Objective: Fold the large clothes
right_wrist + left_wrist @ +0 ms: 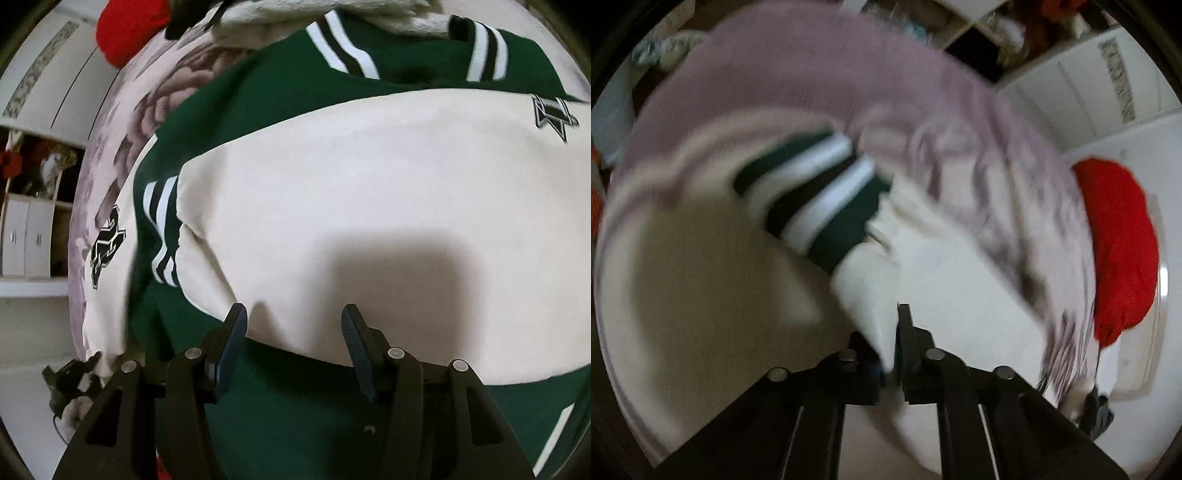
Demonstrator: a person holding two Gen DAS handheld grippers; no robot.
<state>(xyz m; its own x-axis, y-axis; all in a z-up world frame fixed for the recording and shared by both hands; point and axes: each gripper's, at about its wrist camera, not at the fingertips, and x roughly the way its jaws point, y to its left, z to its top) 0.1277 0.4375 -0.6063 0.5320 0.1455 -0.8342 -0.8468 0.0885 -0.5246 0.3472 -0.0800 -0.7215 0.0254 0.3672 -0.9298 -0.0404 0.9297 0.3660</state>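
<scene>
The soft cream and dark-green jacket (332,177), with white-and-black striped ribbing and star-shaped embroidered patches, lies spread on a mauve floral bedspread (122,122). The left gripper (892,339) is pinched closed on a cream fold. The right gripper (293,332) hovers half-open over the cream panel, gripping nothing.

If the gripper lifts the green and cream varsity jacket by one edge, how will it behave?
The green and cream varsity jacket will likely drape limply: its cream sleeve already sags in soft folds. It looks thick, so probably heavyish. The left gripper pinches cream fabric, suggesting it grips without slipping.
</scene>
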